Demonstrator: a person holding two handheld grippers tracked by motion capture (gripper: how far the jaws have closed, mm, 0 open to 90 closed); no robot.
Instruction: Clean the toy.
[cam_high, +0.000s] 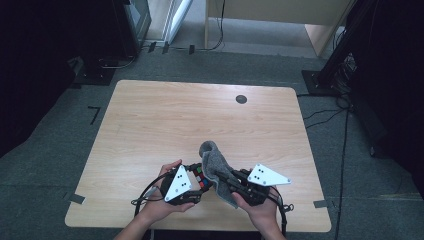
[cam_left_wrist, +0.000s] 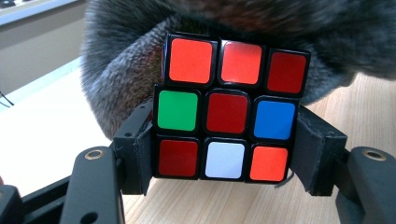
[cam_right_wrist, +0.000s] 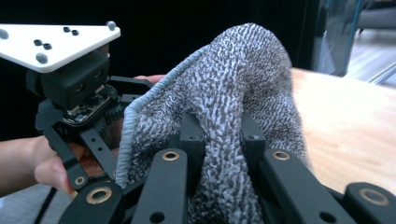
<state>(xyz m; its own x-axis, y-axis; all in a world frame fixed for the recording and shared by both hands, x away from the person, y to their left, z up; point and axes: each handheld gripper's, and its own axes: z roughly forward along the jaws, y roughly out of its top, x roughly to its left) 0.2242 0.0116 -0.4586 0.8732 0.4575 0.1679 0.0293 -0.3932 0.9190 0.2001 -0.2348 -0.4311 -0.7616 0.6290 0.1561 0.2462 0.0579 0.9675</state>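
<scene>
Cube with coloured stickers on black plastic, a three-by-three puzzle (cam_left_wrist: 227, 113), sits clamped between the jaws of the left hand-held gripper (cam_high: 192, 183), held just above the near edge of the pale wooden desk (cam_high: 150, 125). In the left gripper view the two black pads press its left and right sides at the lower two rows, and the face turned to that camera shows mostly red and orange squares with one green, one blue and one white.

Immediately right of the cube, the right hand-held gripper (cam_high: 225, 176) is clenched on a grey knitted microfibre cloth (cam_high: 215, 162); in the right gripper view its jaws pinch a fold of the fabric, which bulges up and away from them. In the high view the cloth rises in a hump between the two tools and leans left, toward the cube.

That is the relation that matters: the cloth lies against the cube's far side, touching it, as the left gripper view shows grey pile wrapping behind and above the top row. Judging from this, a wiping stroke would run leftward from the right hand, which is the nearer one to the fabric's free end.
</scene>
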